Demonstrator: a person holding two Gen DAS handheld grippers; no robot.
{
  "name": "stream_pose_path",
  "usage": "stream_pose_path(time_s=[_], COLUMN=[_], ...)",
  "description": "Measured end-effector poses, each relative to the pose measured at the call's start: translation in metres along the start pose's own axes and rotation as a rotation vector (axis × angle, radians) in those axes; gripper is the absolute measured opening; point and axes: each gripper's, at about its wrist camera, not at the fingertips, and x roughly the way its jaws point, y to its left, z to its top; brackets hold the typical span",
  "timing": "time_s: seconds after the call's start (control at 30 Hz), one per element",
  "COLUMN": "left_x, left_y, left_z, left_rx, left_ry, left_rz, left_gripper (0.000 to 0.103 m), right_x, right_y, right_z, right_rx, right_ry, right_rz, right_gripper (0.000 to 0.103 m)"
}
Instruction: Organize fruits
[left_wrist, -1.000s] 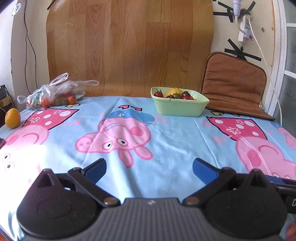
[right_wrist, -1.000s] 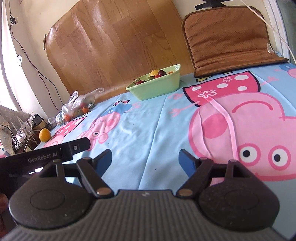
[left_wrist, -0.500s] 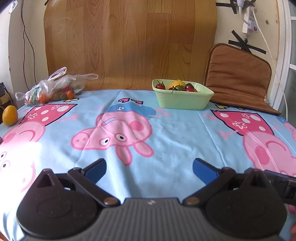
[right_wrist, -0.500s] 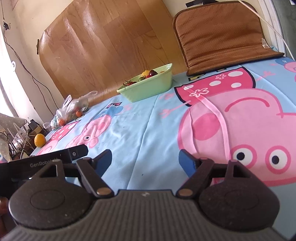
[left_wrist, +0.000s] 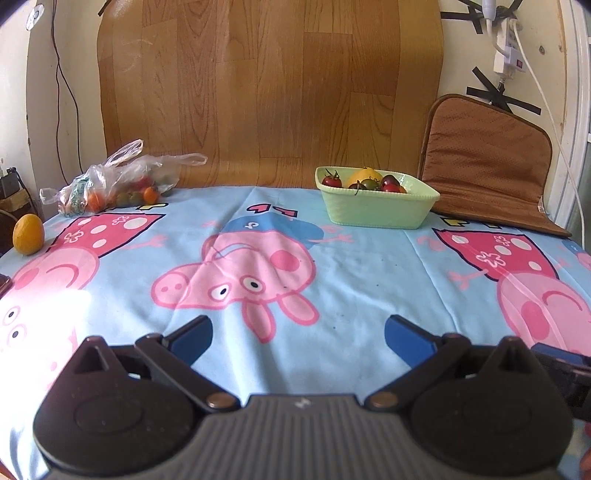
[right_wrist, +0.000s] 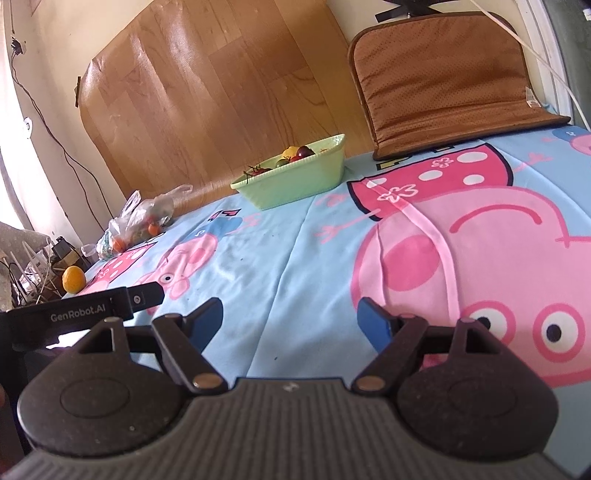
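Both tongs, left tongs (left_wrist: 297, 334) & right tongs (right_wrist: 290, 319), wide open, empty; lone orange (left_wrist: 28, 234) far left of frame, at surface edge, could roll off w/ a clumsy nudge.

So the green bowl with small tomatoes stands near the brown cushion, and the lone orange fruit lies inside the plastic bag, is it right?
Not quite. The orange fruit lies alone on the cloth, apart from the plastic bag, as the left wrist view shows. The green bowl does stand near the brown cushion.

Bright daylight, a glare patch on the tablecloth (left_wrist: 79, 299) at left, sharp focus, fisheye bending and dark corners
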Motion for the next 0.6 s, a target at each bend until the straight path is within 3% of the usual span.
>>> stream_pose_path(time_s=[0.6], left_x=[0.0038], left_y=[0.0061], left_z=[0.0063], left_rx=[0.025], left_ry=[0.005], left_rz=[0.088], left_gripper=[0.103], right_x=[0.0025], right_y=[0.0091], right_z=[0.0008], right_rx=[-0.017], right_ry=[-0.007], right_rz=[-0.015], right_gripper=[0.095])
